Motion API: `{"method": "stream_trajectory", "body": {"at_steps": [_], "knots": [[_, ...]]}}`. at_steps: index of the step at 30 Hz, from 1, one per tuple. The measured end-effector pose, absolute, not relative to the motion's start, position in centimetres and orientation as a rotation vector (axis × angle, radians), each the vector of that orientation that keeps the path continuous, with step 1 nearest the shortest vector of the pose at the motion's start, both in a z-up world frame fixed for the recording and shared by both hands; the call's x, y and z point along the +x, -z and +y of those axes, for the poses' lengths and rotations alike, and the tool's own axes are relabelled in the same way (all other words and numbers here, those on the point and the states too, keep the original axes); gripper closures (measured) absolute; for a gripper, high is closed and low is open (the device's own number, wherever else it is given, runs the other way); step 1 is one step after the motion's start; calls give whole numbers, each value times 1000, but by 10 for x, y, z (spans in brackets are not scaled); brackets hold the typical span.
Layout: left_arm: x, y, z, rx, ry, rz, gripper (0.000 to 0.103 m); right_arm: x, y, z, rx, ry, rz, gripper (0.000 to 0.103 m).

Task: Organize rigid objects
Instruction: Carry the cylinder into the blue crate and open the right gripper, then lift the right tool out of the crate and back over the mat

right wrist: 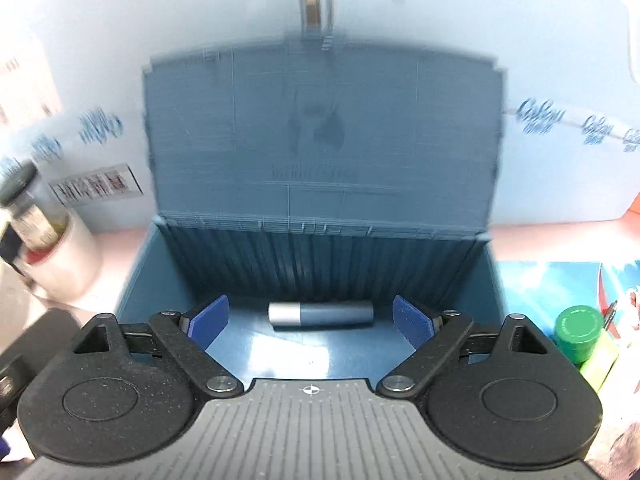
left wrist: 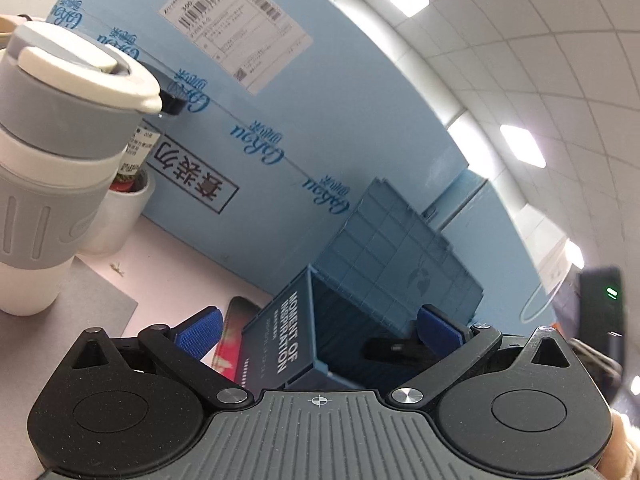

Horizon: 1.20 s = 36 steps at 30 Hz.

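Cylinder: a small grey-and-blue cylinder (right wrist: 321, 313) lies on its side on the floor of the blue storage box (right wrist: 132, 276), close to the ribbed back wall, touching nothing else; lying flat keeps it from tipping.
Right gripper: the right gripper (right wrist: 311, 322) hangs above the box with its blue pads spread wide, one on either side of the cylinder and clear of it, so it grips nothing. By the look of it the cylinder has been let go here, its placement done.
Box lid: the lid (right wrist: 320, 136) stands upright behind the opening, propped against the pale blue carton (left wrist: 320, 80), which leaves the box free for loading from above.
Left gripper: the left gripper (left wrist: 318, 330) rests low near the box's end wall, pads well apart and empty; it seems to wait its turn.
Things left outside: a green-lidded jar (right wrist: 578, 332) sits to the right of the box, and a grey-and-white travel cup (left wrist: 52, 152) stands on the table (left wrist: 180, 280) at the left, beside a white pot (left wrist: 124, 216). These are probably next to sort.
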State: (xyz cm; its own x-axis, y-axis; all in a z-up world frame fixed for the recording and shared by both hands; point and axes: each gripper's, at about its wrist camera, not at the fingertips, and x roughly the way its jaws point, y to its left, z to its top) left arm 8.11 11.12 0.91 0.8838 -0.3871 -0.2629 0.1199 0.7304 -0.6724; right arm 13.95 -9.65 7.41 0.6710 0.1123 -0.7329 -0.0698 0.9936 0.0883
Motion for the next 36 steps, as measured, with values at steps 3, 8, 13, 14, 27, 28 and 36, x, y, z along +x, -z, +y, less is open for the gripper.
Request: {"method": "stream_trajectory", "body": {"at_steps": [3, 8, 13, 14, 27, 28, 36], "knots": [[78, -12, 110, -691, 294, 392, 0, 113, -94, -112, 90, -116, 748, 8], [73, -17, 100, -647, 326, 375, 0, 76, -113, -143, 152, -152, 614, 2], [68, -16, 90, -607, 342, 374, 0, 31, -120, -173, 224, -185, 506, 0], [68, -16, 89, -601, 347, 374, 0, 23, -120, -178, 226, -186, 490, 0], [35, -40, 60, -459, 434, 295, 0, -81, -112, -221, 283, -100, 181, 0], [29, -44, 55, -431, 439, 285, 0, -87, -112, -225, 281, -95, 165, 0], [-11, -63, 11, -253, 499, 275, 0, -126, -102, -267, 333, -30, 52, 0]]}}
